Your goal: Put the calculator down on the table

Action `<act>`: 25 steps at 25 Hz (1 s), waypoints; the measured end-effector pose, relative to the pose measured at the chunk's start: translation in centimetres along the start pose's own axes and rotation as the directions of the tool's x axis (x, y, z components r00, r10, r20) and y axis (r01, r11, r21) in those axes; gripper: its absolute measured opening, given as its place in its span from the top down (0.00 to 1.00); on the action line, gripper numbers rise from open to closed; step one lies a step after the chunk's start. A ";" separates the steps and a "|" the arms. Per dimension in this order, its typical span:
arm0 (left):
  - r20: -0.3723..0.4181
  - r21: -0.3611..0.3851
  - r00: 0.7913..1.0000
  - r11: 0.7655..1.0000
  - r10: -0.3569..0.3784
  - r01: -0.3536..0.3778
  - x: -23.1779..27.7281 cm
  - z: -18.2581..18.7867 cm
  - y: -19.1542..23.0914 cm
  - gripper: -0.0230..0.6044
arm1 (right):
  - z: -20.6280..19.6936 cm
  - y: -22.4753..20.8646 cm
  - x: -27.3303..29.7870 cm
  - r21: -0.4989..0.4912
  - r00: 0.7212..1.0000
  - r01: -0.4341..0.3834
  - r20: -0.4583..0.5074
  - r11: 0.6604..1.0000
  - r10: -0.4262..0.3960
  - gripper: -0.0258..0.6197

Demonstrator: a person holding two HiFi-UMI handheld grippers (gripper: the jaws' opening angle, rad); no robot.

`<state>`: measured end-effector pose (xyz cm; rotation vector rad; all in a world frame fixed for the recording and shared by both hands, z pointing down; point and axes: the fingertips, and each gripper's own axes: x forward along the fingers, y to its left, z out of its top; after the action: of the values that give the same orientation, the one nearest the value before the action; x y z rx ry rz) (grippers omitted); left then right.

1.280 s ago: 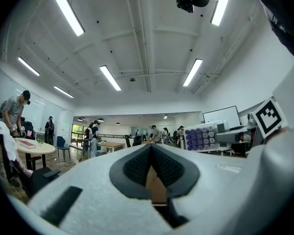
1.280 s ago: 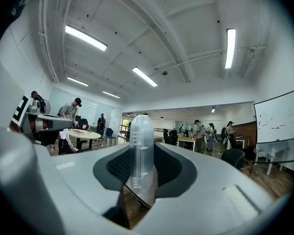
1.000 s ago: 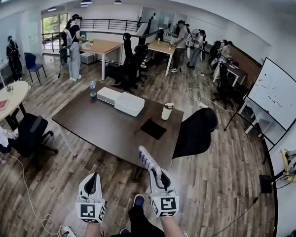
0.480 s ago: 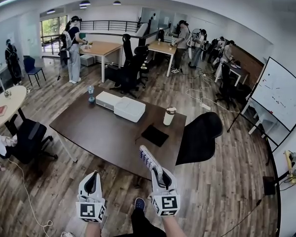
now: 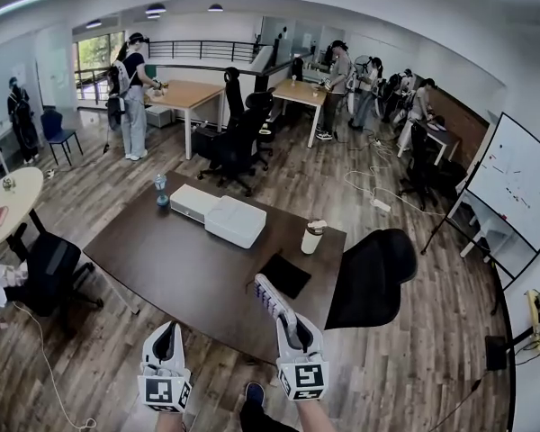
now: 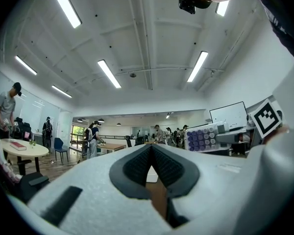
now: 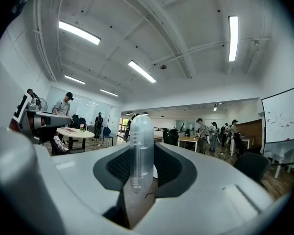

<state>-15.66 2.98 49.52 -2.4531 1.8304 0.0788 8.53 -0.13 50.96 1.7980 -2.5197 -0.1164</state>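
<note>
The wide middle of the dark brown wooden table [image 5: 184, 268] is bare, from the near edge over to the left edge. I can move in freely there. By the far edge, two flat white boxes [image 5: 225, 216] lie touching, with a small grey-blue bottle [image 5: 161, 189] at the far left corner. A white cup with a dark lid [image 5: 313, 237] stands near the right edge. A flat black mat [image 5: 283, 274] lies just beside the white calculator with purple keys [image 5: 270, 297] in my right gripper [image 5: 292, 327]. A black office chair [image 5: 371, 277] blocks the right side.
</note>
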 end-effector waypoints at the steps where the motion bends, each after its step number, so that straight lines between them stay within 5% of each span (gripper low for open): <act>1: 0.004 0.006 1.000 1.000 0.001 -0.001 1.5 0.3 0.1 0.97 | 0.2 -0.7 1.3 0.003 1.000 -0.003 0.002 1.000 0.003 0.78; 11: 0.041 0.037 0.998 0.998 0.051 -0.053 13.6 1.1 3.0 0.97 | 0.7 -6.0 13.7 0.013 0.998 -0.059 0.021 0.998 0.059 0.78; 25: 0.050 0.038 0.998 0.999 0.030 -0.032 23.6 0.7 5.8 0.97 | 0.5 -7.9 23.4 0.022 0.996 -0.087 0.034 0.996 0.086 0.78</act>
<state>-14.52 -21.14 46.49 -2.3752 1.8329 0.1038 8.31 -24.81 49.63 1.7052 -2.6280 -0.1151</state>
